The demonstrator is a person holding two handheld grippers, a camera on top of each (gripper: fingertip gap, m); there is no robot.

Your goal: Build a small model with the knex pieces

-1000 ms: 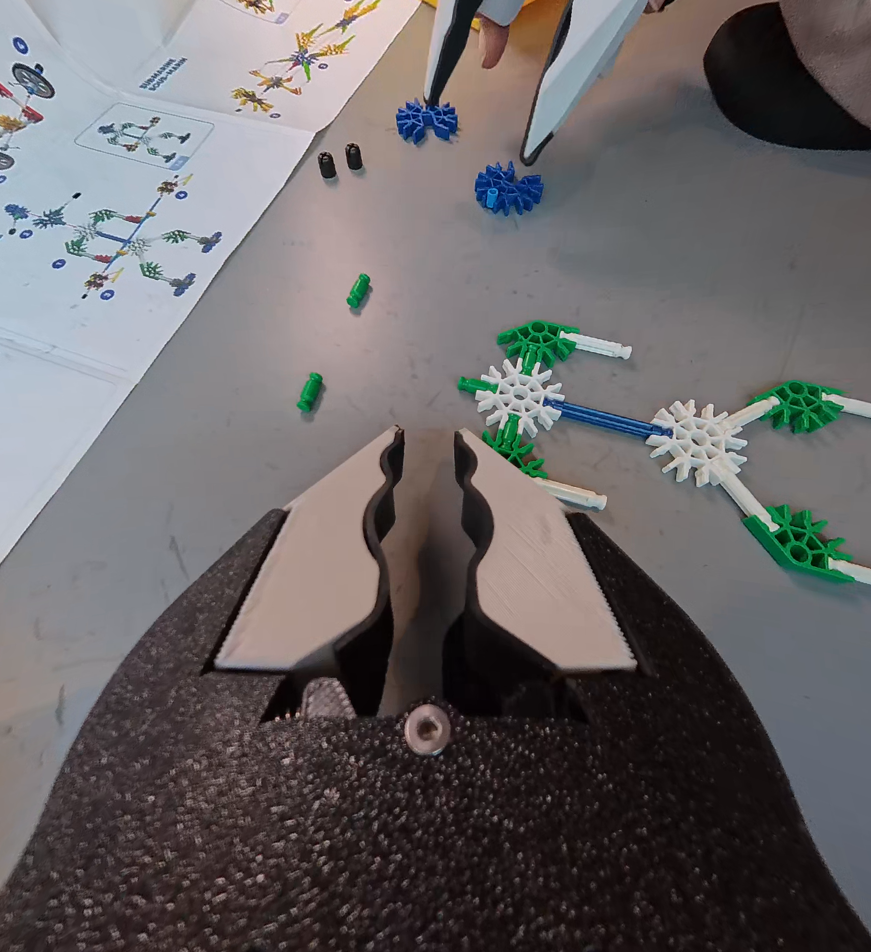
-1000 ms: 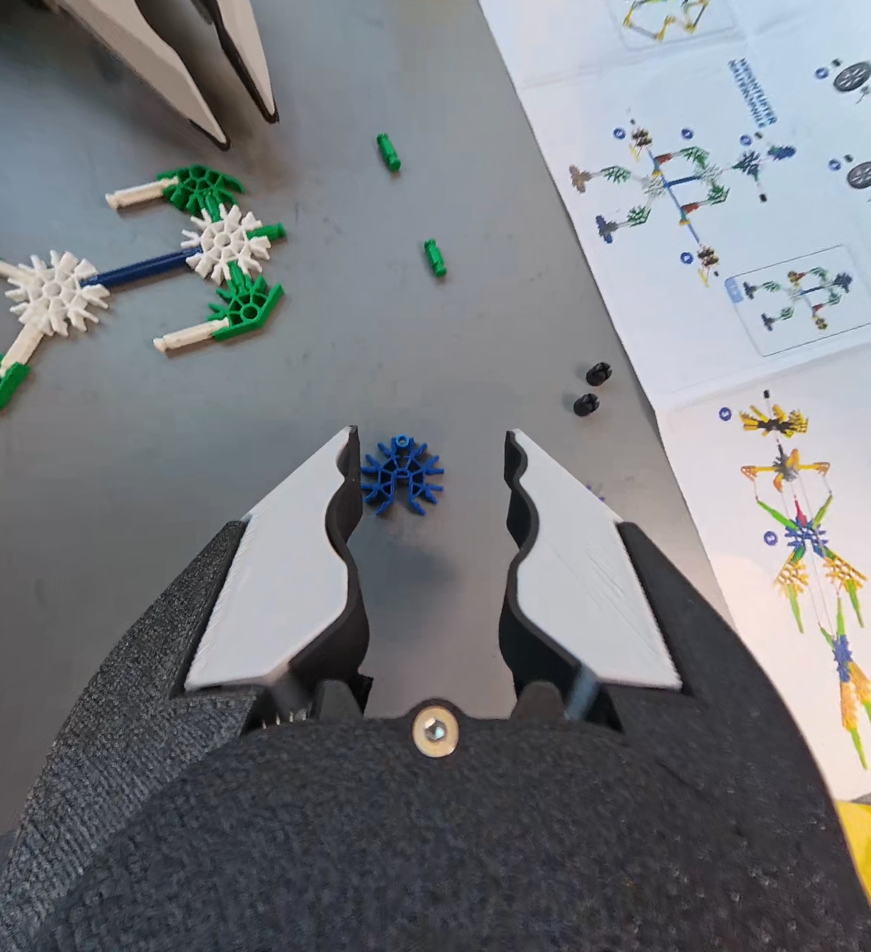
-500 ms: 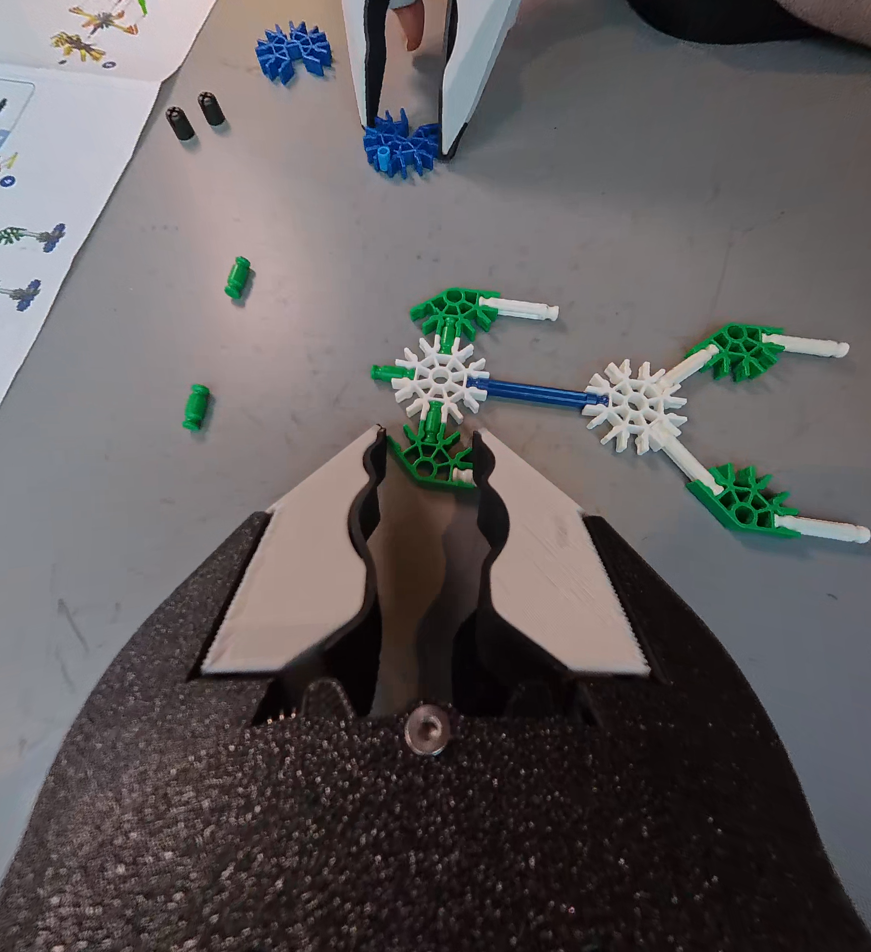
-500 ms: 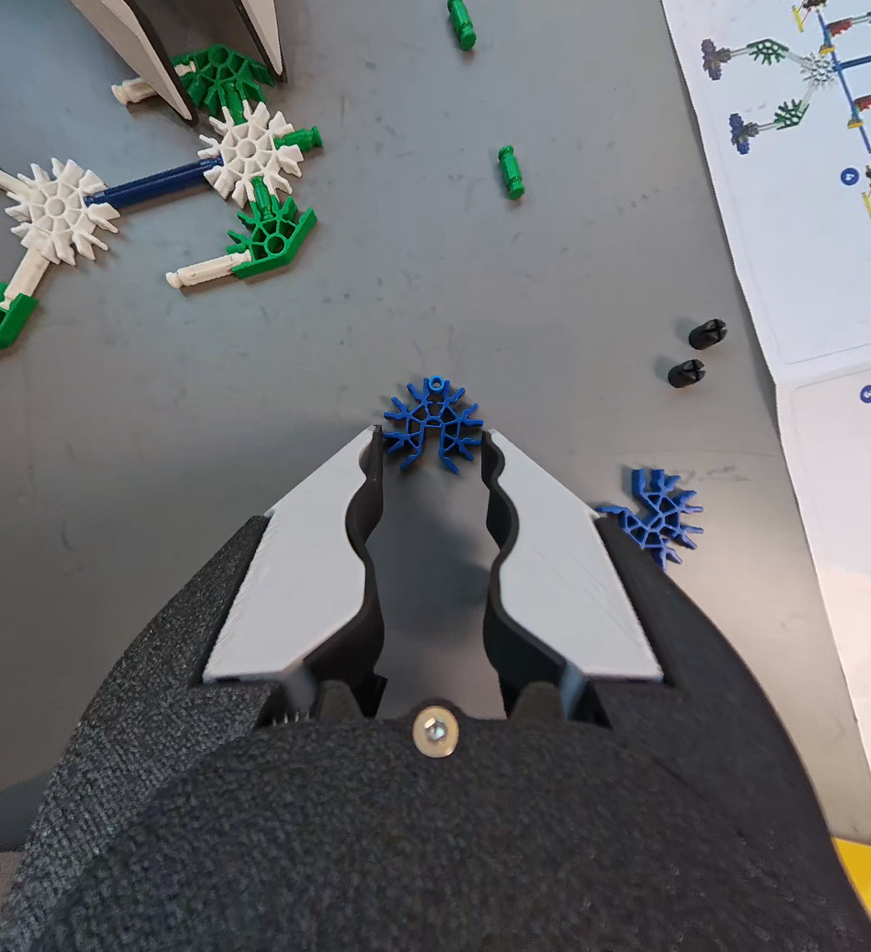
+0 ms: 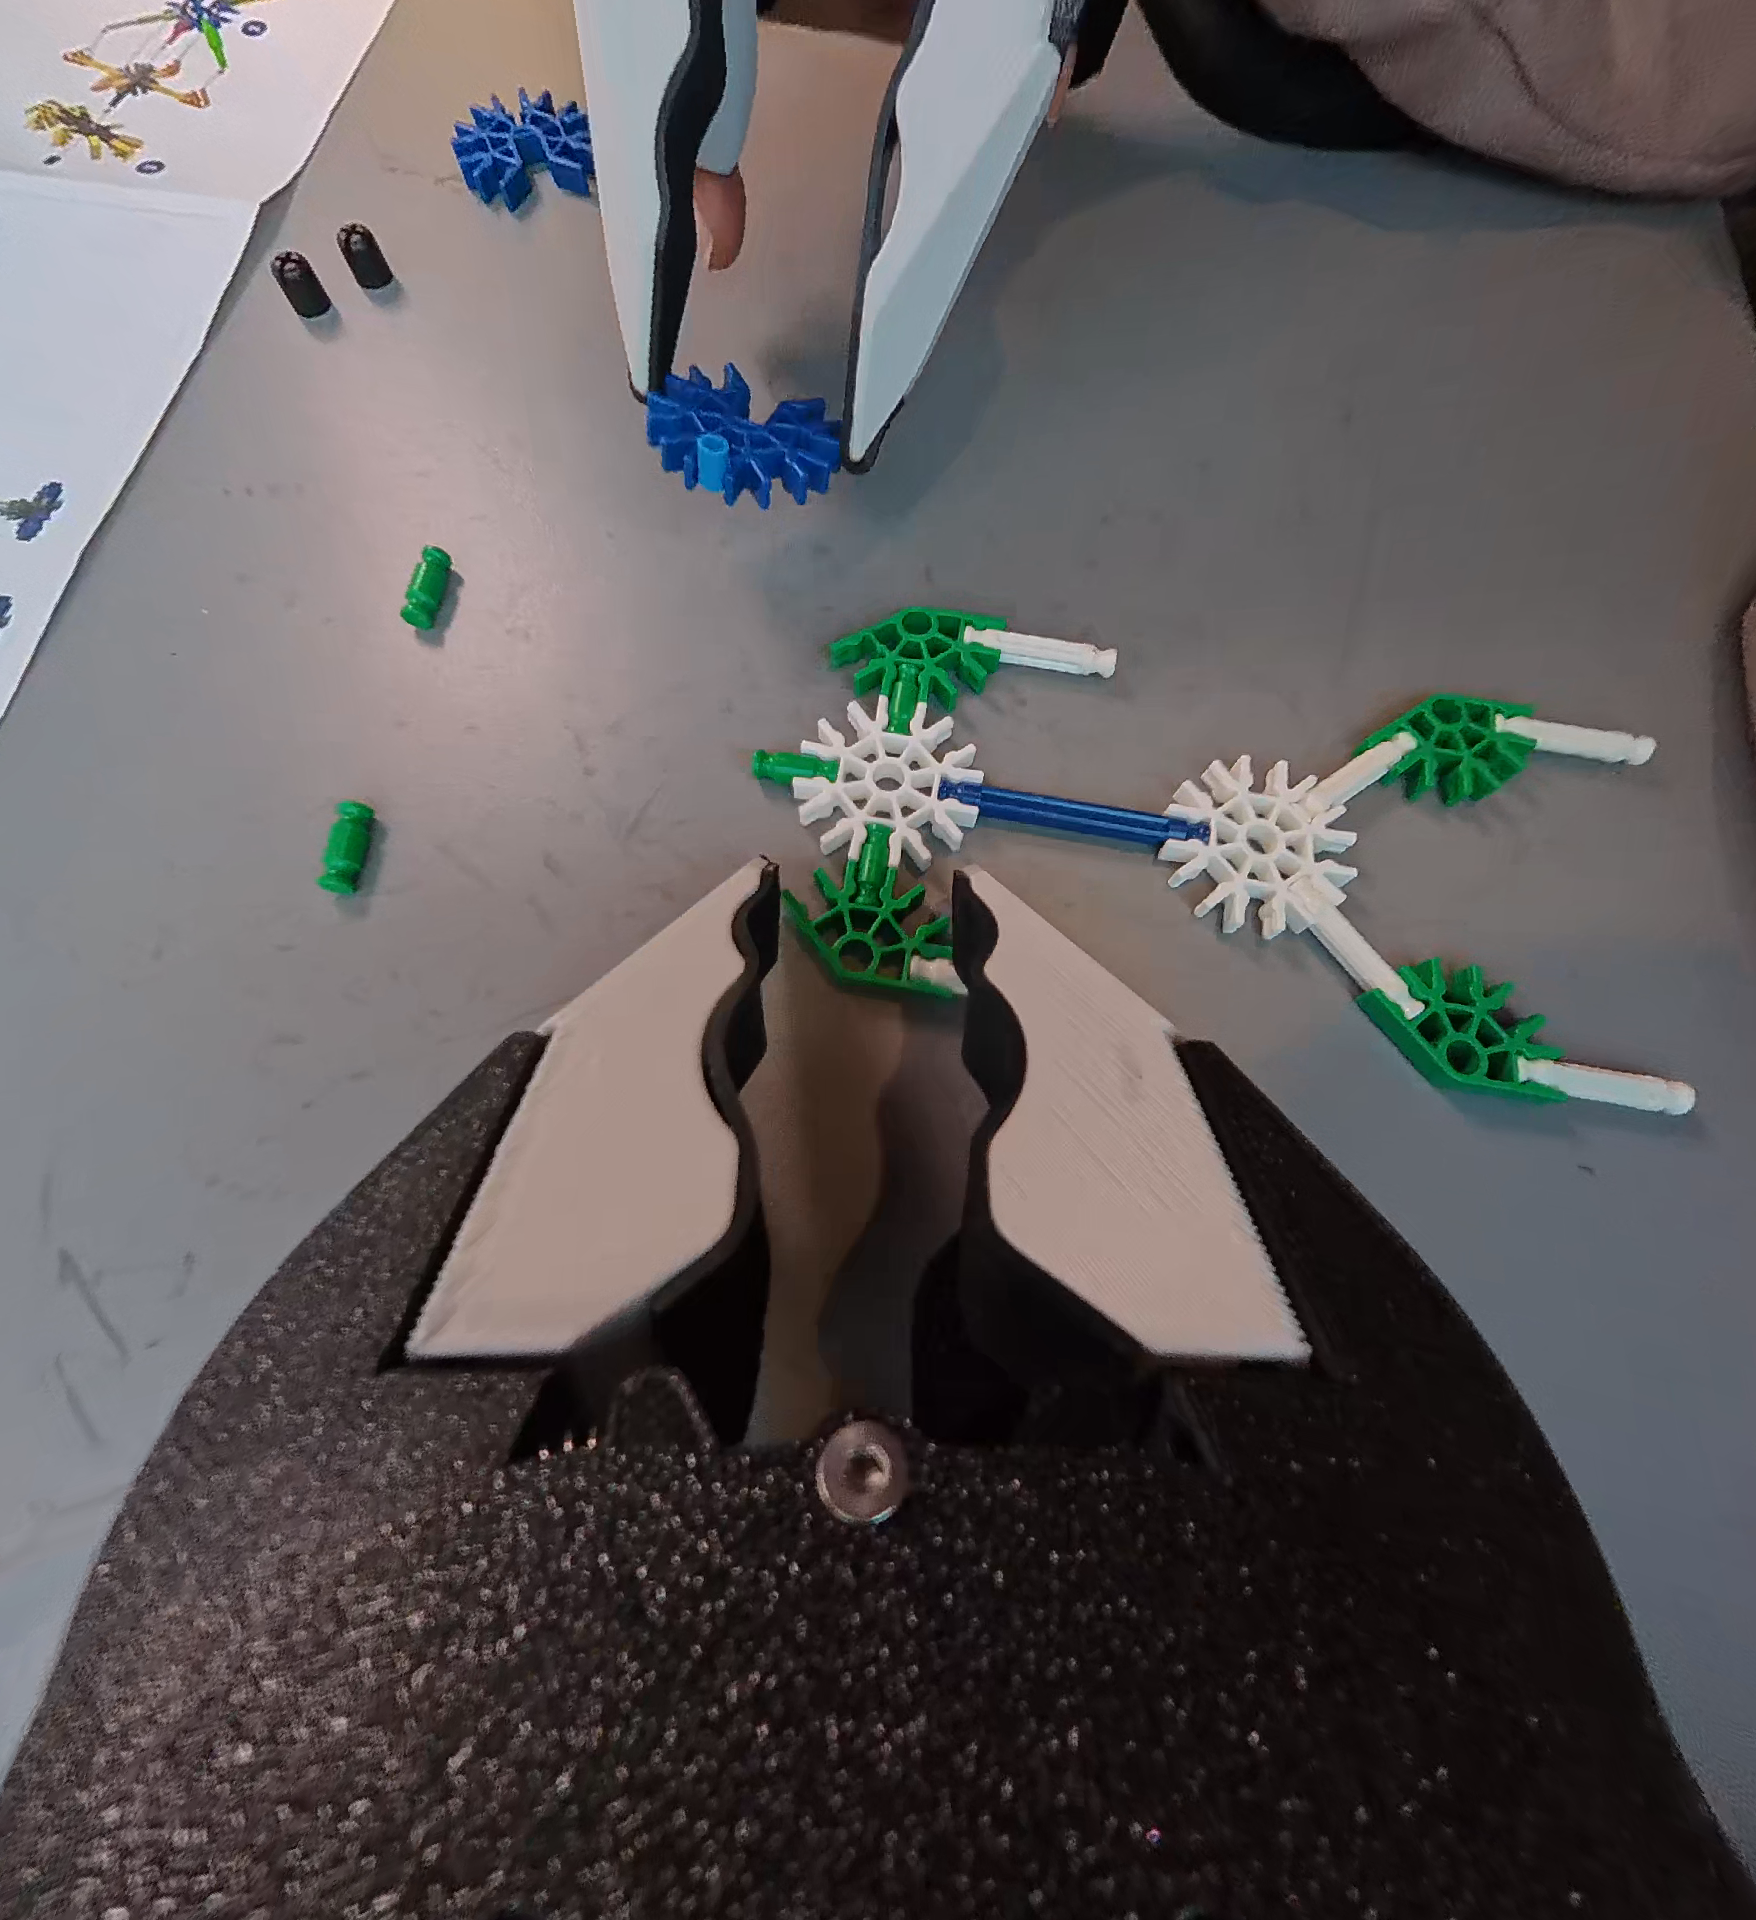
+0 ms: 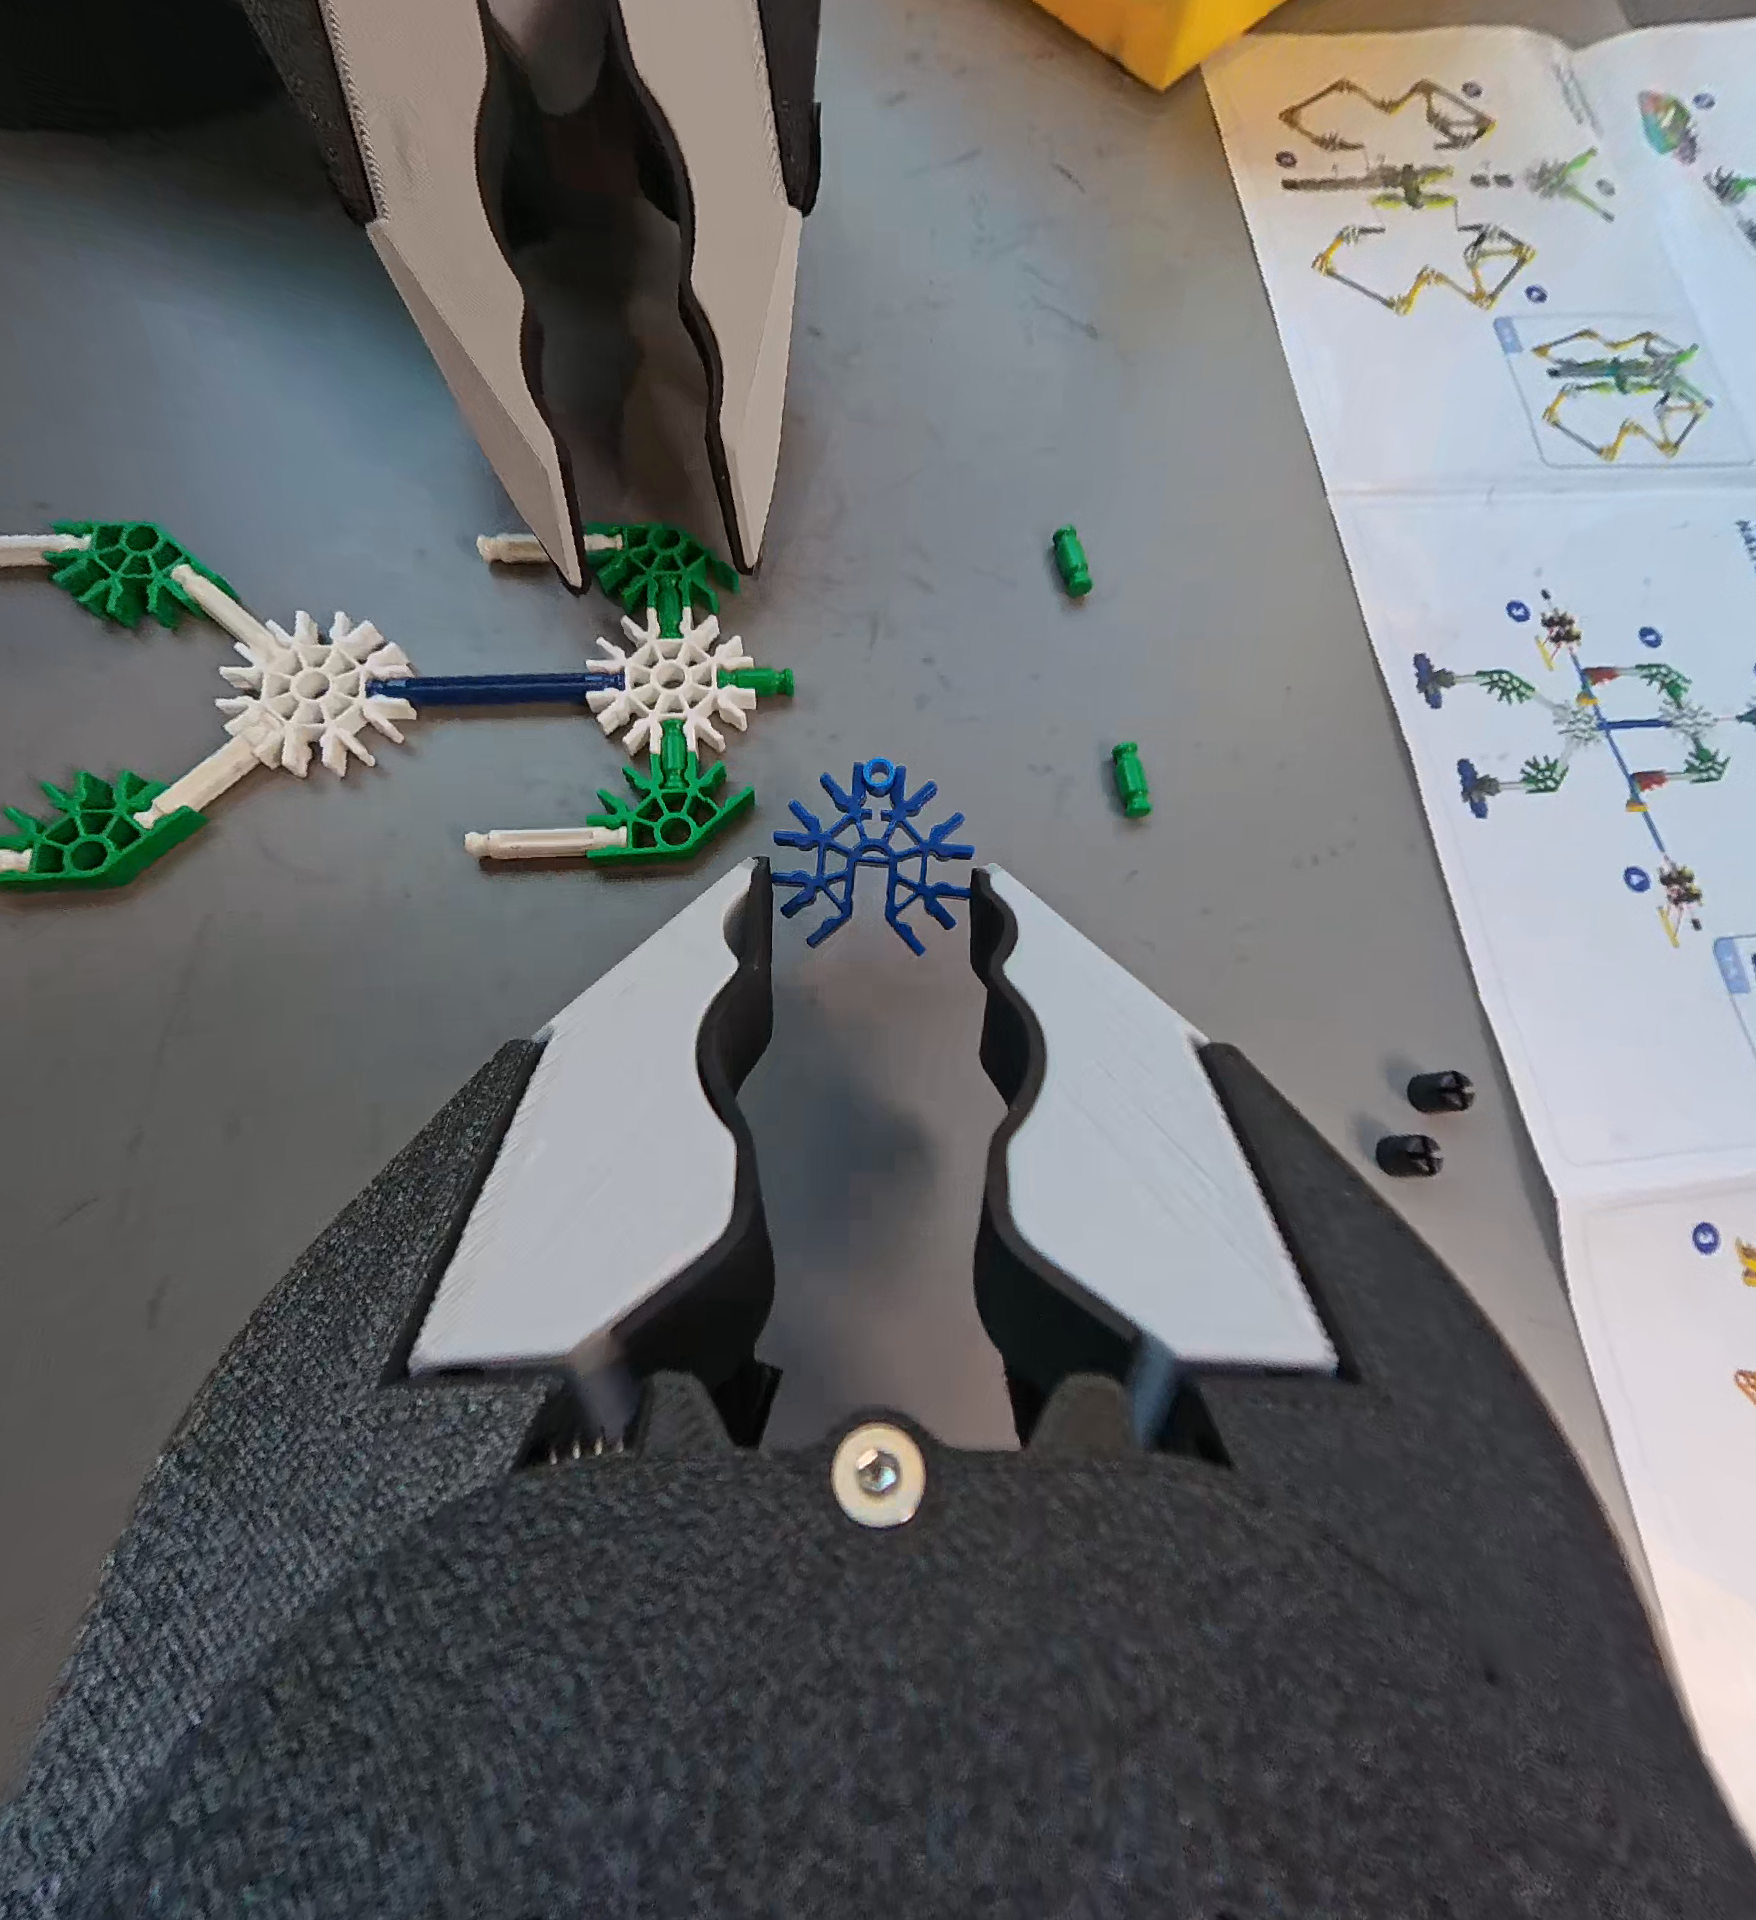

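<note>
Right claw clamped on blue connector, held flat just right of the toy frame on the bench; left claw part-open, straddling the frame's near green connector, grip unconfirmed.

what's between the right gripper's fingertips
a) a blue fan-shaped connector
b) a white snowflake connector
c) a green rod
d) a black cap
a: in the right wrist view the right gripper has its two tips against the sides of the blue fan-shaped connector; the left wrist view shows the same piece spanning them.
</note>
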